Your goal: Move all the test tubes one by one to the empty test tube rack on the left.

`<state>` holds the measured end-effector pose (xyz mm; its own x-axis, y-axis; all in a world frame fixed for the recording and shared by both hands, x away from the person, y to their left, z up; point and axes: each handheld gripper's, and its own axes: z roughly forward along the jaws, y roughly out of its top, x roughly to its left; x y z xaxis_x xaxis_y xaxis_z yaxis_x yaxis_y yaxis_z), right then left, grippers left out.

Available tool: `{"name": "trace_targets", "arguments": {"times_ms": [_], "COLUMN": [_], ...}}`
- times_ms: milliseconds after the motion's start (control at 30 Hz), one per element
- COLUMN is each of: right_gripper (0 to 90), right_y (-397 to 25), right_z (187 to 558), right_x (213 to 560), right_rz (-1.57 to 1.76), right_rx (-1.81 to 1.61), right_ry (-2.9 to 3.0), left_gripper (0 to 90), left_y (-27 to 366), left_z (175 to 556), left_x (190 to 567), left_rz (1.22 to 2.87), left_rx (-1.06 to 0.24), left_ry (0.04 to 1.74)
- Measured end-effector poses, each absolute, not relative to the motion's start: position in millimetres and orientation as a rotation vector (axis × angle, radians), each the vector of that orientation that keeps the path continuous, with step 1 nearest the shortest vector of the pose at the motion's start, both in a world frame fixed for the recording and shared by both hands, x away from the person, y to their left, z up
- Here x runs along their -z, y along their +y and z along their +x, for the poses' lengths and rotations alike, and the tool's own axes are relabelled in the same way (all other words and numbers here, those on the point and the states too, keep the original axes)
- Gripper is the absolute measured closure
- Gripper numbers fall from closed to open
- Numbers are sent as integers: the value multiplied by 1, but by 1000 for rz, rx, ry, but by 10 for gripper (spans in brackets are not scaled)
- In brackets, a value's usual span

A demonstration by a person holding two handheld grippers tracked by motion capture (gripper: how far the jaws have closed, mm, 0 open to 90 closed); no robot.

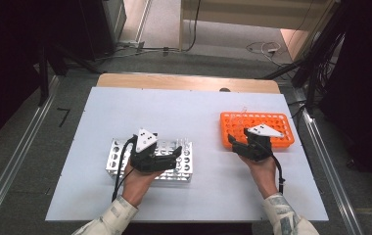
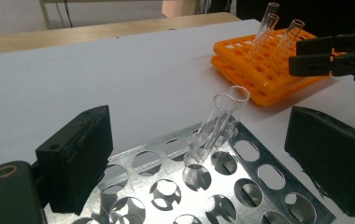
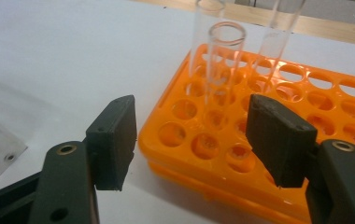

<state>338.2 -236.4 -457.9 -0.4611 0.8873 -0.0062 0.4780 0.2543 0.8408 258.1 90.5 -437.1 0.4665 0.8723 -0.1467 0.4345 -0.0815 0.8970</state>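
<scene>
Metal rack [image 1: 117, 157] left, plastic rack [image 1: 272, 120] right — tubes [image 2: 222, 122] in both.

We lose the tops of two test tubes [image 3: 208, 56] past the right gripper view's upper edge, the metal rack [image 2: 222, 186] runs off the left gripper view's bottom, the left hand [image 1: 136, 182] covers its middle from above, tubes there too faint to count.
</scene>
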Motion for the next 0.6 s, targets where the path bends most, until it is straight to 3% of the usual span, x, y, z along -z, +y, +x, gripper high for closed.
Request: {"name": "trace_targets", "arguments": {"times_ms": [600], "right_gripper": [579], "right_y": [-236], "right_z": [364], "right_x": [466], "right_rz": [1283], "right_rx": [-1107], "right_ry": [1996], "left_gripper": [80], "left_y": [89], "left_z": [257], "left_x": [438], "left_rz": [1721], "left_rx": [-547], "left_ry": [1107]}}
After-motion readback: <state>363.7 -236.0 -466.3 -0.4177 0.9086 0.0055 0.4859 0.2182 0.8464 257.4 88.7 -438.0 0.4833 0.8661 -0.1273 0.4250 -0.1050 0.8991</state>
